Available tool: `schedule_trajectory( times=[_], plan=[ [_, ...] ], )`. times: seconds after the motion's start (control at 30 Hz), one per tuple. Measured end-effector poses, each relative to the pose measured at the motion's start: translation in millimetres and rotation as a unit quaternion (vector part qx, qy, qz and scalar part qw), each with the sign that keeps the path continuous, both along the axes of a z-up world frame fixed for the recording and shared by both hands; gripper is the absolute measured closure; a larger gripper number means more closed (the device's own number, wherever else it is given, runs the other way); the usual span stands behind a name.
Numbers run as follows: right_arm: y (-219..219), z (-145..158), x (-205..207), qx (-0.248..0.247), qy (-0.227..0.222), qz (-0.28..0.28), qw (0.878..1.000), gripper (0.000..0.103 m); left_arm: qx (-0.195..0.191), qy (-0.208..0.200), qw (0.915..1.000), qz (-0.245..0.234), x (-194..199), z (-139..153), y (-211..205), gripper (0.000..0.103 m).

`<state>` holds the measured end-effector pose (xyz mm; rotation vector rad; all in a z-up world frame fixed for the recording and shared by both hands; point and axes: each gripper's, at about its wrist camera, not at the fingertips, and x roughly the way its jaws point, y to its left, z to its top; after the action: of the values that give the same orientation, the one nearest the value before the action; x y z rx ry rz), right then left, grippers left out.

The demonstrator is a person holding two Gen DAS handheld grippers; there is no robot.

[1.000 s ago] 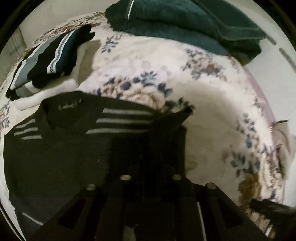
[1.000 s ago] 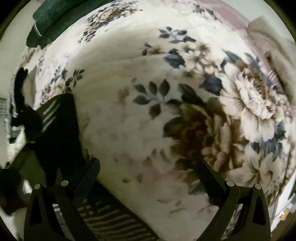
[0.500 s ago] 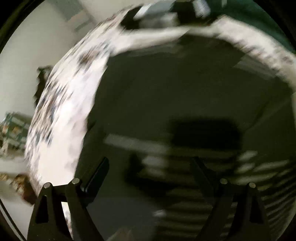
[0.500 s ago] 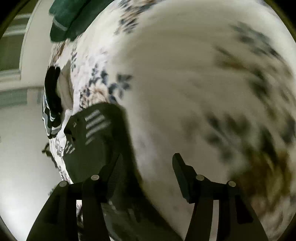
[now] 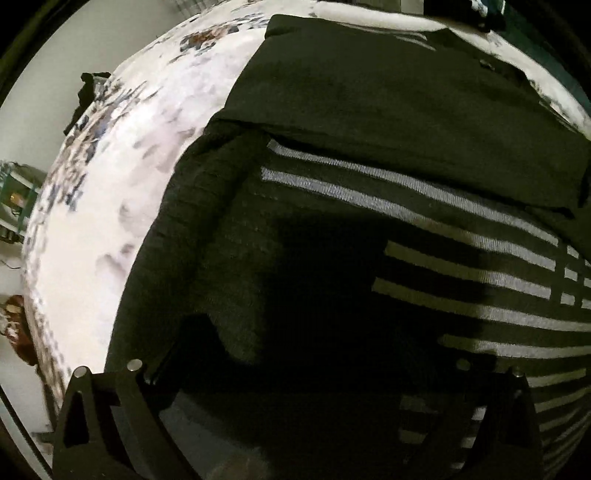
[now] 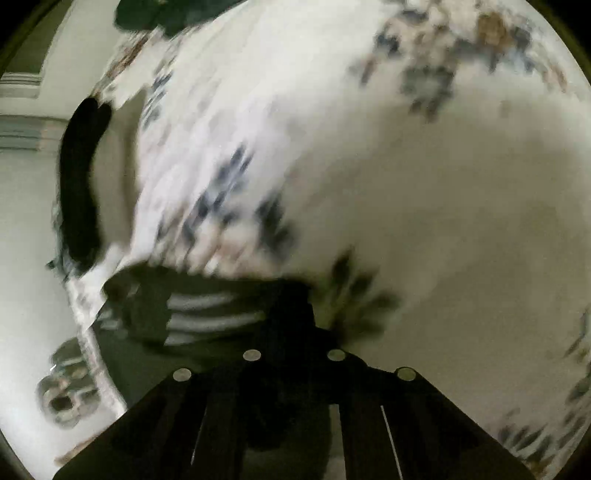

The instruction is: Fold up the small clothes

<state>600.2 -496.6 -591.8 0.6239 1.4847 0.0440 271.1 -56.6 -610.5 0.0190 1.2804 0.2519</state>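
A dark garment with grey stripes [image 5: 388, 155] lies partly folded on the floral bed cover [image 5: 122, 206]. In the left wrist view it fills most of the frame. My left gripper [image 5: 325, 354] is open just above the cloth, its fingers wide apart and partly lost in shadow. In the blurred right wrist view my right gripper [image 6: 291, 306] is shut on an edge of the garment [image 6: 207, 310], which hangs from the closed fingers above the cover [image 6: 424, 206].
A stack of folded dark clothes [image 6: 79, 192] sits at the bed's far left edge. A dark green towel or blanket [image 6: 162, 14] lies at the top. The bed's edge and the floor beyond show at the left [image 5: 22, 206].
My left gripper let go of the garment, opened and swung over the cloth. My right gripper closed from wide open and took hold of the garment's edge. Both views are moving.
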Motion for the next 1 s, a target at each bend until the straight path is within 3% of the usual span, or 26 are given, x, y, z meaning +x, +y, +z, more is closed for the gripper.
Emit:
schedule_trajectory(
  times=[0.17, 0.2, 0.23, 0.27, 0.33, 0.47, 0.57, 0.63, 0.8, 0.9, 1.0],
  plan=[
    [20, -18, 11, -0.048, 0.024, 0.047, 0.997, 0.098, -0.015, -0.03, 0.9993, -0.019, -5, 0, 2, 0.0],
    [20, -18, 10, -0.041, 0.029, 0.046, 0.998, 0.096, -0.019, -0.038, 0.9989, -0.023, -8, 0, 3, 0.0],
    [19, -16, 8, -0.037, 0.029, 0.042, 0.998, 0.087, -0.023, -0.045, 0.9984, -0.027, -10, 0, 4, 0.0],
    [13, -8, 2, -0.031, 0.032, 0.03, 0.999, 0.08, -0.027, -0.048, 0.998, -0.03, -11, 0, 6, 0.0],
    [0, 13, -21, -0.032, 0.027, 0.009, 0.999, 0.057, -0.034, -0.037, 0.998, -0.039, -10, 4, 6, 0.0],
    [-9, 69, -88, -0.03, 0.037, 0.002, 0.999, 0.053, -0.036, -0.021, 0.9985, -0.034, -10, 22, 6, 0.0],
    [-4, 87, -139, -0.019, 0.053, 0.005, 0.998, 0.049, -0.036, -0.04, 0.9982, -0.026, -21, 45, 8, 0.0],
    [0, 89, -170, 0.008, 0.053, -0.005, 0.999, 0.049, -0.007, -0.046, 0.9988, -0.017, -35, 62, 2, 0.0],
    [3, 78, -181, 0.042, 0.025, -0.014, 0.999, 0.049, 0.064, -0.021, 0.9974, 0.028, -62, 73, -3, 0.0],
    [8, 64, -152, 0.058, 0.013, 0.002, 0.998, 0.049, 0.101, 0.006, 0.9938, 0.047, -80, 64, -17, 0.0],
    [23, 56, -108, 0.042, -0.021, 0.047, 0.998, 0.049, 0.121, 0.024, 0.9888, 0.083, -98, 57, -28, 0.0]
  ],
)
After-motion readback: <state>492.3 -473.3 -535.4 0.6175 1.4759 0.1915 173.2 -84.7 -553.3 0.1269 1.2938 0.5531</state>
